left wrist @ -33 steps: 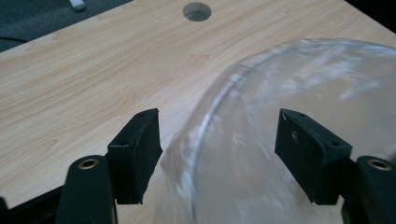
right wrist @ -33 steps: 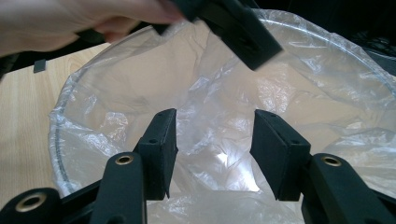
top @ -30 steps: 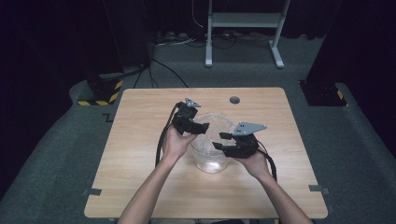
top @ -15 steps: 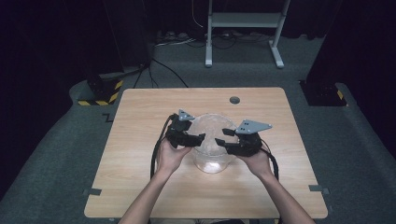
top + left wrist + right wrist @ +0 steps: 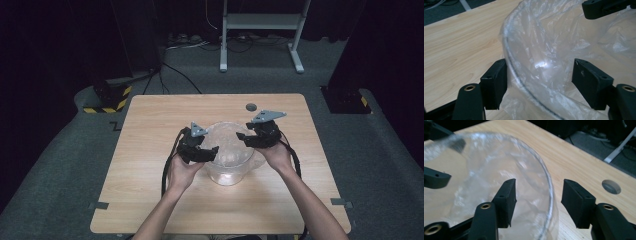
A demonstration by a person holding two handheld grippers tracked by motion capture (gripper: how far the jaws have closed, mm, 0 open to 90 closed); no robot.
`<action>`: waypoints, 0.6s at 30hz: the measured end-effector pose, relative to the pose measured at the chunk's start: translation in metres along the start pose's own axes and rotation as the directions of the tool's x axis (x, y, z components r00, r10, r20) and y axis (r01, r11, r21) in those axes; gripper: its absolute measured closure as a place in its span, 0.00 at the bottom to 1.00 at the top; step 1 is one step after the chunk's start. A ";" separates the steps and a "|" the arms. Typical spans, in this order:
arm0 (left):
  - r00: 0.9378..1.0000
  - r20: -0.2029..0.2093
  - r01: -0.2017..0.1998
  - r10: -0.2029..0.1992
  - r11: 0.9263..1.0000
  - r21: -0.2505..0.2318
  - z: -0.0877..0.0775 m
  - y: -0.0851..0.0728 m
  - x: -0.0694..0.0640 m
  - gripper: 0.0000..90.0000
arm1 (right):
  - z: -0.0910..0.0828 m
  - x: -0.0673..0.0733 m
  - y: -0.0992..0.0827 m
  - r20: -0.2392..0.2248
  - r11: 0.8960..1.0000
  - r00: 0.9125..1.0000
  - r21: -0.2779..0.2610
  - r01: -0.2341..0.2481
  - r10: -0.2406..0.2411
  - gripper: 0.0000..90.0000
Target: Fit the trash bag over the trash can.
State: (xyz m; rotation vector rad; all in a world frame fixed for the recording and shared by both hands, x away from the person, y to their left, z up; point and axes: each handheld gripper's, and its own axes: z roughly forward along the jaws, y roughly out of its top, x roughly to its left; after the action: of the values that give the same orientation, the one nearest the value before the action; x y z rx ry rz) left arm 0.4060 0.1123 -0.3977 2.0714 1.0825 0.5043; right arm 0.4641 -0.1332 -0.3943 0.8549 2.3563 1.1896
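A clear round container [image 5: 227, 156] lined with a crinkled clear plastic bag [image 5: 544, 42] stands mid-table. My left gripper [image 5: 212, 151] is at its left rim. Its jaws [image 5: 539, 80] stand open astride the rim [image 5: 510, 62], the left jaw close beside the film and the right jaw well apart. My right gripper [image 5: 242, 137] is at the far right rim. Its jaws [image 5: 537, 195] have just been opening and straddle the rim [image 5: 549, 192] and bag film without pressing on them. Each gripper view also shows the other gripper across the container [image 5: 604, 7] [image 5: 436, 178].
The wooden table [image 5: 150, 125] has a round grey hole [image 5: 251, 106] behind the container. Beyond the table, on the dark floor, are a metal stand [image 5: 260, 22], cables, and a yellow-and-black striped block [image 5: 107, 97] at the left.
The left hand came from the container's back-left toward the person, down to the left rim. The right hand moved away and up along the right rim.
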 end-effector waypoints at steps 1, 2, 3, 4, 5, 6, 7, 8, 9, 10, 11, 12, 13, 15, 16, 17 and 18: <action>1.000 -0.018 -0.016 0.016 1.000 0.007 0.001 0.000 -0.001 0.34 | 0.002 -0.001 0.000 0.003 1.000 1.000 0.010 0.000 0.000 0.50; 0.999 -0.027 -0.026 0.026 1.000 0.013 0.002 0.000 -0.002 0.34 | 0.004 -0.003 0.000 0.005 1.000 1.000 0.023 -0.006 0.006 0.50; 0.999 -0.034 -0.035 0.036 0.999 0.021 0.003 -0.001 -0.003 0.34 | 0.005 -0.005 0.000 0.006 0.999 1.000 0.033 -0.015 0.015 0.50; 0.998 -0.037 -0.043 0.045 0.999 0.031 0.005 -0.001 -0.004 0.34 | 0.008 -0.009 0.000 0.008 0.999 1.000 0.043 -0.029 0.028 0.50; 0.998 -0.039 -0.042 0.043 0.999 0.031 0.006 -0.002 -0.004 0.35 | 0.011 -0.018 -0.002 0.024 0.996 0.998 0.065 -0.053 0.052 0.49; 0.999 -0.035 -0.038 0.039 0.999 0.032 0.007 -0.002 -0.004 0.35 | 0.012 -0.021 -0.003 0.027 0.996 0.998 0.070 -0.064 0.062 0.48; 0.999 -0.030 -0.027 0.028 0.999 0.027 0.008 -0.003 -0.002 0.35 | 0.012 -0.024 -0.003 0.020 0.994 0.996 0.065 -0.083 0.082 0.48; 0.999 -0.025 -0.022 0.022 0.999 0.027 0.008 -0.003 -0.002 0.35 | 0.012 -0.026 -0.003 0.015 0.993 0.995 0.061 -0.097 0.096 0.47; 1.000 -0.022 -0.022 0.022 0.999 0.028 0.009 -0.002 -0.002 0.36 | 0.012 -0.026 -0.003 0.018 0.993 0.995 0.061 -0.099 0.098 0.48; 0.999 -0.024 -0.025 0.025 0.999 0.029 0.009 -0.002 -0.002 0.36 | 0.012 -0.025 -0.003 0.024 0.994 0.996 0.064 -0.093 0.091 0.48; 0.999 -0.024 -0.025 0.025 0.999 0.029 0.009 -0.002 -0.002 0.36 | 0.012 -0.022 -0.002 0.028 0.995 0.997 0.065 -0.078 0.076 0.48; 0.999 -0.024 -0.029 0.030 0.999 0.027 0.008 -0.002 -0.003 0.36 | 0.012 -0.022 -0.002 0.028 0.995 0.997 0.065 -0.078 0.076 0.48; 1.000 -0.011 -0.023 0.024 1.000 0.021 0.008 -0.003 -0.003 0.35 | 0.011 -0.015 -0.001 0.027 0.997 0.999 0.069 -0.036 0.034 0.49; 1.000 -0.011 -0.018 0.018 1.000 0.005 0.005 -0.002 -0.002 0.35 | 0.011 -0.014 -0.001 0.037 0.997 0.999 0.071 -0.021 0.019 0.49; 1.000 -0.011 -0.018 0.018 1.000 0.005 0.005 -0.002 -0.002 0.35 | 0.011 -0.017 -0.001 0.030 0.997 0.999 0.064 -0.041 0.039 0.48; 1.000 -0.013 -0.017 0.017 1.000 -0.010 0.003 -0.001 -0.001 0.35 | 0.010 -0.019 -0.002 0.021 0.997 0.998 0.053 -0.062 0.061 0.48; 1.000 -0.023 -0.012 0.011 0.999 -0.032 -0.002 0.002 0.002 0.34 | 0.008 -0.020 -0.003 0.015 0.996 0.997 0.038 -0.075 0.075 0.48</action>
State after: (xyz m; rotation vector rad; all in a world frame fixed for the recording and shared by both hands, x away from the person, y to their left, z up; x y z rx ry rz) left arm 0.4071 0.1137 -0.3951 2.0495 1.0697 0.5489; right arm 0.4824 -0.1432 -0.4003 0.9690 2.3624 1.1670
